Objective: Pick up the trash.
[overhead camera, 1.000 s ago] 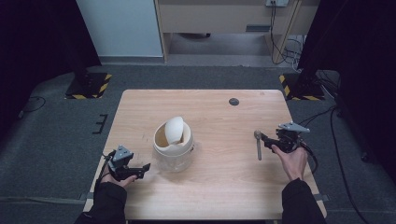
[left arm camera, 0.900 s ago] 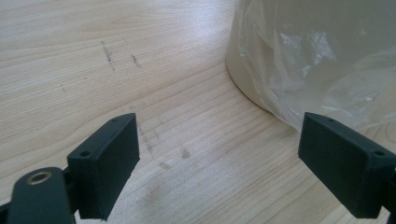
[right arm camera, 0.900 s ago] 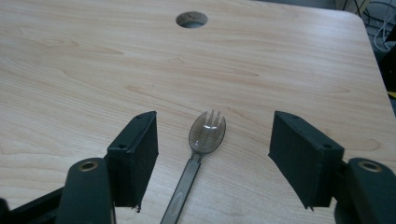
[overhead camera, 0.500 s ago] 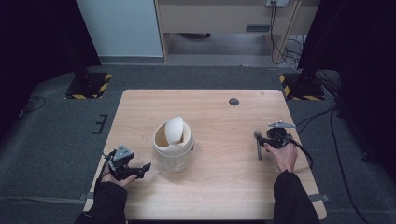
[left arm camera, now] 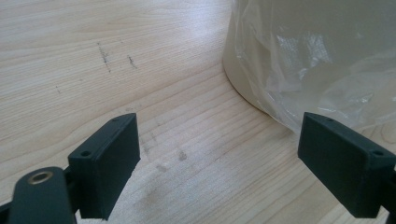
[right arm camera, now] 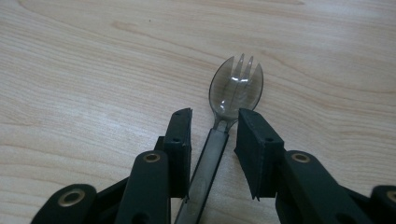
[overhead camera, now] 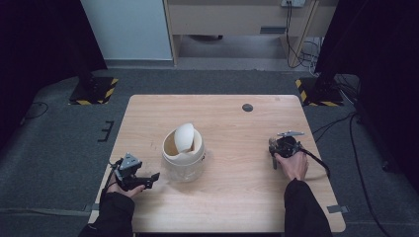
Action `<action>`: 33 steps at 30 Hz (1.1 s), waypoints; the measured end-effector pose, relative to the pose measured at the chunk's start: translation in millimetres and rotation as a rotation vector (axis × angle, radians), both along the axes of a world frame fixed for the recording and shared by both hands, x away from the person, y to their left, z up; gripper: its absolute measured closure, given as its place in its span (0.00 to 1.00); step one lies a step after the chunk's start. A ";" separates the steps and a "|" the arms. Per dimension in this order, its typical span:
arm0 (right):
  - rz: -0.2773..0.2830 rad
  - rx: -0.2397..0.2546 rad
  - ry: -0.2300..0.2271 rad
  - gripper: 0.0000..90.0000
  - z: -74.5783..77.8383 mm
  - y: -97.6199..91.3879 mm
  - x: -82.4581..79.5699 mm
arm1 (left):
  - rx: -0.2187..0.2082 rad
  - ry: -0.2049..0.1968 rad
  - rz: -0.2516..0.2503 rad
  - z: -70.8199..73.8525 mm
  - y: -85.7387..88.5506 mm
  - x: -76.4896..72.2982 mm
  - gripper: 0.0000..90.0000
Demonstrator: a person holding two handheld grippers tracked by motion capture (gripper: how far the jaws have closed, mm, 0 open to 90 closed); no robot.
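The wooden surface (overhead camera: 232,197) carries everything, and places here are given relative to the cream bin (overhead camera: 184,153) that stands a little left of its middle. The bin has a domed swing lid tilted in its top and a clear plastic liner (left arm camera: 322,70) that bulges out around its lower wall.

The left tool (overhead camera: 148,180) rests on the surface just beside the bin, at its near left, held in the person's left hand (overhead camera: 118,185). In the left gripper view its jaws stand wide apart with bare wood between them; the right-hand jaw is close to the crinkled liner at the bin's foot, though whether it touches cannot be told.

The right tool (overhead camera: 273,148) is well apart from the bin, out to its right, pointed down at the surface in the person's right hand (overhead camera: 292,164). Its jaws have just been closing, and the right gripper view shows them straddling a smoky, translucent plastic spork (right arm camera: 236,88). The spork lies flat on the wood, bowl and tines pointing away from the tool, its handle running back between the two pads. A narrow gap shows on each side of the handle, so the pads do not yet press on it.

A small dark round disc (overhead camera: 247,107) sits far beyond the bin, near the far edge.
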State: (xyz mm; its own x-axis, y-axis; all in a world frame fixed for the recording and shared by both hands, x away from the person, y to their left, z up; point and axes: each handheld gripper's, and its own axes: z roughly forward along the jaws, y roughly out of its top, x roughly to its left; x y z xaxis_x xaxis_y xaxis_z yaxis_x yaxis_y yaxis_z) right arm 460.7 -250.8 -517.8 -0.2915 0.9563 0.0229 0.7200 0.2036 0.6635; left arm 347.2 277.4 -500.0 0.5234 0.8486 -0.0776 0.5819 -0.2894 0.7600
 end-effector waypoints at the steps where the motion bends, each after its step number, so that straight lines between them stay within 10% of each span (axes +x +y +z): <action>1: -0.002 -0.010 0.004 0.74 -1.0 0.3 -0.3 | 0.000 -0.001 0.000 0.1 0.0 -0.1 0.14; 19: -0.001 -0.012 -0.022 0.89 -4.5 3.3 -2.9 | -0.003 0.000 0.000 0.4 0.2 0.1 0.14; 33: 0.046 0.144 -0.221 0.89 48.1 -4.5 -22.6 | -0.001 0.002 0.000 -0.2 -0.1 0.2 0.14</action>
